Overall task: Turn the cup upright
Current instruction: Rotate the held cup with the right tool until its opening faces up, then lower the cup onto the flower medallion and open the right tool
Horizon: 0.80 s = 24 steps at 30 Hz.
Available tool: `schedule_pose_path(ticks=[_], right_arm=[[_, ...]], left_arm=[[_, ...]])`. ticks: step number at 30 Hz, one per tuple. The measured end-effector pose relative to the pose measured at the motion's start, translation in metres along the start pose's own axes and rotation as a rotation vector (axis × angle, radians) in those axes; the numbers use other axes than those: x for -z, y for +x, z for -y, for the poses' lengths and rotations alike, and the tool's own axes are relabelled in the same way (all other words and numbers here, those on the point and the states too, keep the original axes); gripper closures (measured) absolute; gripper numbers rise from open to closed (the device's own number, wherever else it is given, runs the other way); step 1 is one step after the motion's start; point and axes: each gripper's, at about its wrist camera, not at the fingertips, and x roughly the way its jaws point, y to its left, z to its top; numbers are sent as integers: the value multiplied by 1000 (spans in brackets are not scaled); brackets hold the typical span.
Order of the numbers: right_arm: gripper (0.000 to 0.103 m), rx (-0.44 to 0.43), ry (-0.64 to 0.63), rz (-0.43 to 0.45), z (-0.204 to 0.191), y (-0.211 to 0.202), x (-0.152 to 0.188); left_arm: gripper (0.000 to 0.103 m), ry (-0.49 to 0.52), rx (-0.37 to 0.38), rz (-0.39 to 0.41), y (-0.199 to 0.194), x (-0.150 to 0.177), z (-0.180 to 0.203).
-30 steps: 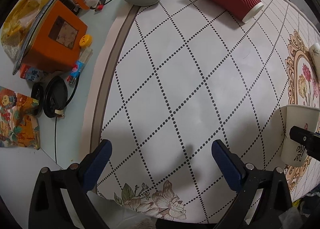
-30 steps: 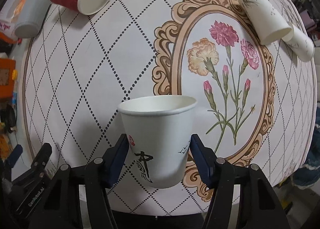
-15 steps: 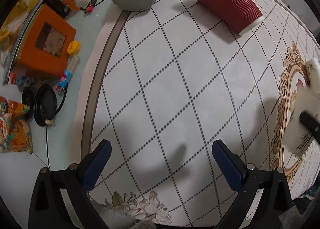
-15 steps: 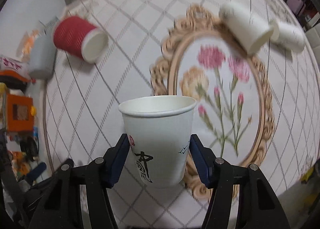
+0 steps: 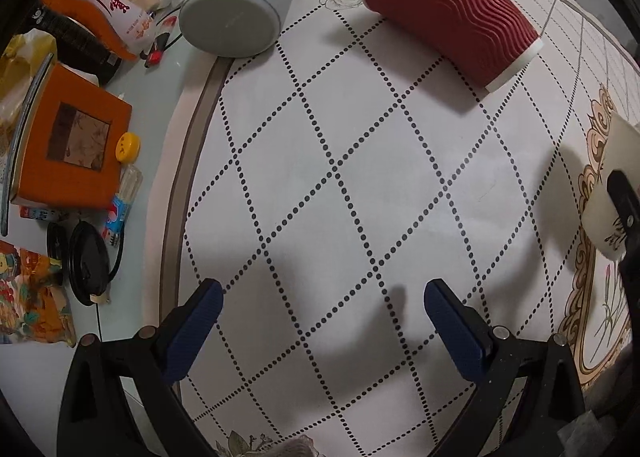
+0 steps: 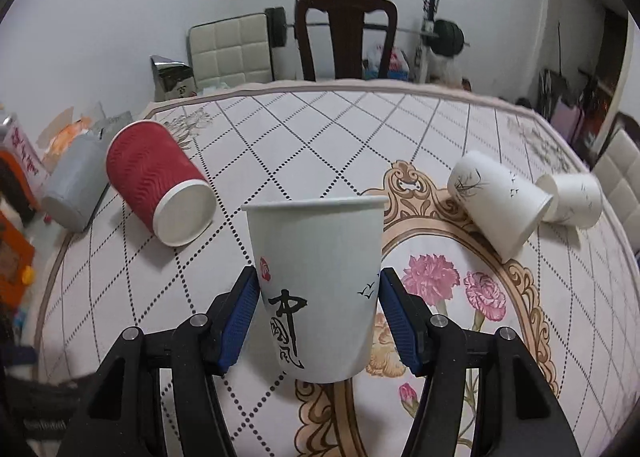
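Fingers [image 6: 240, 317] of the right gripper [image 6: 318, 315] are clasping the white cup [image 6: 316, 281] upright above the counter [image 6: 320, 129], awaiting set-down, while the left gripper [image 5: 320, 321] is gaping empty.

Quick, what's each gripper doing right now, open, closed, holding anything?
Left gripper: open, holding nothing, above the tablecloth.
Right gripper: closed on the white paper cup, held upright.

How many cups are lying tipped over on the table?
4. The red cup and the grey cup lie on the left; two white cups lie on the right. The printed cup stands upright in the right tongs. Others may be hidden.
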Motion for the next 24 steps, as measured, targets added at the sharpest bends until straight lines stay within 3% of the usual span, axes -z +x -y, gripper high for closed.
schedule_pose_path(ticks=[7,9,16,20,24], right_arm=[[36,-2,-20,-60,-1,-21,20],[27,-4,-9,-90,3,-25,29],[17,7,30,-121,19,-56,47],[2,32,46,-129,36,-85,47],[1,77,23,-124,52,-126,37]], left_arm=[[0,14,8,41,-21,28,2],[0,25,5,59,-28,35,4],[0,32,-6,118,-69,69,6],[0,29,-2,162,-99,83,8],[0,20,10,215,-127,92,1]])
